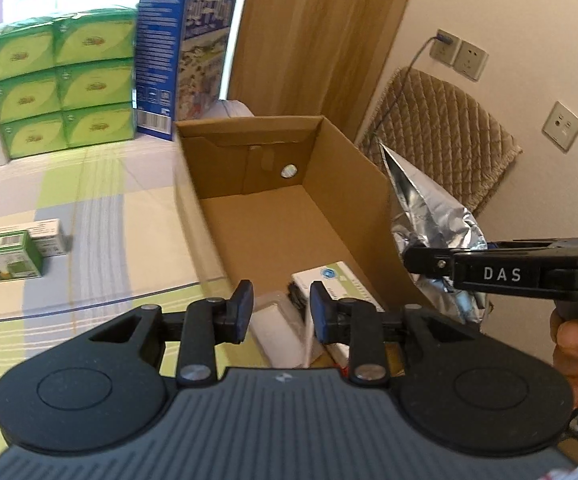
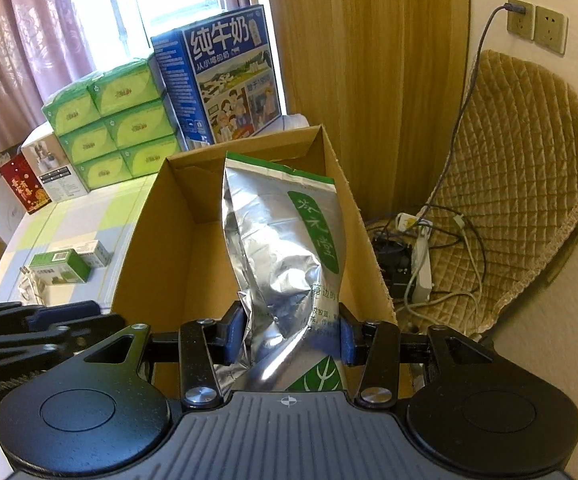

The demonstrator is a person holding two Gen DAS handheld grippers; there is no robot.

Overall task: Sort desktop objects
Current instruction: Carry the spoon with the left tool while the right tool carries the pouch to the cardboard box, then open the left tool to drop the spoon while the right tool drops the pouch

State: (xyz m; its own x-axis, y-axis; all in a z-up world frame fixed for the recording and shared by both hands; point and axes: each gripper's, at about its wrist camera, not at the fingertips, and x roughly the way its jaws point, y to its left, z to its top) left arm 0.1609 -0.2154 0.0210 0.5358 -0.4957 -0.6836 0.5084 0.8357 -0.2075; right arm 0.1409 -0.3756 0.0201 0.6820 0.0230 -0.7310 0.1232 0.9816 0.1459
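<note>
Foil pouch (image 2: 285,248): light, crinkly, slippery, soft; my right gripper (image 2: 293,334) clamped its lower body; my left gripper (image 1: 277,312) stood apart, empty.

Checked tablecloth (image 1: 101,200) under cardboard box (image 1: 353,184)

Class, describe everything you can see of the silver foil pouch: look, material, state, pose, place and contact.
The foil pouch is shiny, crinkled silver with a green top strip and a green label bearing white characters, plus a leaf mark near its bottom. It stands roughly upright, pinched low down between the blue fingers of the right gripper, at the right wall of the open cardboard box. Whether it touches the box is unclear.
</note>
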